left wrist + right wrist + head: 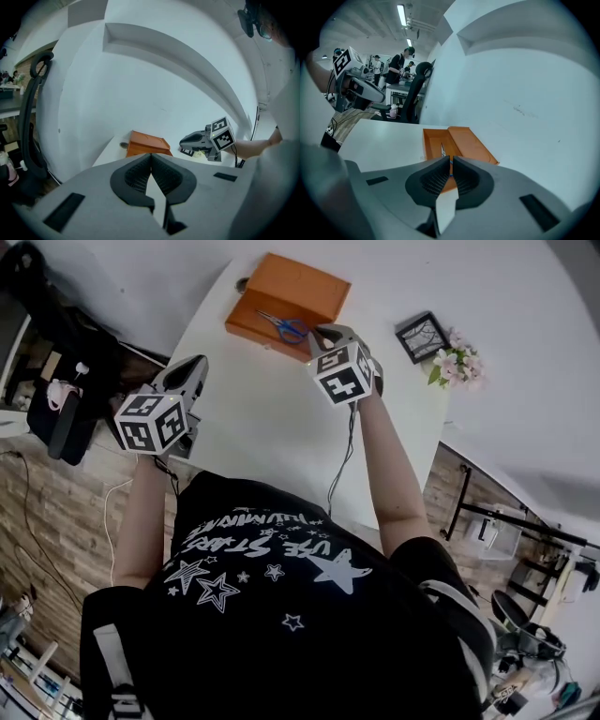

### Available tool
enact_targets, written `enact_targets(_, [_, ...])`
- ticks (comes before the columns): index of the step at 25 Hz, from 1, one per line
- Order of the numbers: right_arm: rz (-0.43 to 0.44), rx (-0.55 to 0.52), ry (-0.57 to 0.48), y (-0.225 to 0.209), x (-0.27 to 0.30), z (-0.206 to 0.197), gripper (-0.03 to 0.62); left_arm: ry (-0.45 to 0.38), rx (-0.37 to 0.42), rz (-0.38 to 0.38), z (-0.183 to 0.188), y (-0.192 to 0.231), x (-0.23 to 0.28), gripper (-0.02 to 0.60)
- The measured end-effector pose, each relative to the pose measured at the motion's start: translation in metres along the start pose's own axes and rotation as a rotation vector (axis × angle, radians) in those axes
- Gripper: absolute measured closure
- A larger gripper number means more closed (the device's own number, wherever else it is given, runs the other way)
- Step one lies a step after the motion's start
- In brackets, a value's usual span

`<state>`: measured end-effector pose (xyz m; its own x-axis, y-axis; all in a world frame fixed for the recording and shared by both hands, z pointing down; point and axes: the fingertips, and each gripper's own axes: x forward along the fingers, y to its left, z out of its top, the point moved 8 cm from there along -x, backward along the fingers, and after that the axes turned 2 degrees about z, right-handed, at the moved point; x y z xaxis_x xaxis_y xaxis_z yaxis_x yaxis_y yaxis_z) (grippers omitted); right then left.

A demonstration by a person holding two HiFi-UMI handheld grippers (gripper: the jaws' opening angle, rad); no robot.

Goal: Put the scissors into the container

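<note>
Here the scissors (284, 326) lie inside the open orange box (251, 332), which stands at the far side of the white worktop (262, 427). Their blades point to the left, and their blue handles are on the right. We see the right tool (319, 332) reaching to the right end of the box. Its jaws are clenched on a blue handle, with only a thin gap between them where the blue shows. The left tool (197, 363) is held at the near left edge of the worktop, well apart from the box. Its jaws are pressed together with nothing between them. To the right of the box there is a small black frame (422, 336), and just beside it some pink flowers (457, 362).
</note>
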<state>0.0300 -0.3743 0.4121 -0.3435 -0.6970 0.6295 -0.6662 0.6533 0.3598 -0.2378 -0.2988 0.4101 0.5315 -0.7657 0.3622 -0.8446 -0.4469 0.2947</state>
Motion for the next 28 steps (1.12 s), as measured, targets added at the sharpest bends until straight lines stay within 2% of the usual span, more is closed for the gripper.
enact_targets(6, [0.013,0.021,-0.033,0.021,-0.034,-0.01,0.54,-0.02,0.013,0.024,-0.013,-0.026,-0.037,0.561])
enact_targets(21, [0.041,0.044,-0.089,0.054,-0.115,-0.068,0.54,-0.08,-0.016,0.083,-0.057,-0.093,-0.084,0.561])
enact_targets(28, [0.035,0.151,-0.124,0.081,-0.137,-0.076,0.542,-0.079,0.0,0.073,-0.072,-0.106,-0.1,0.561])
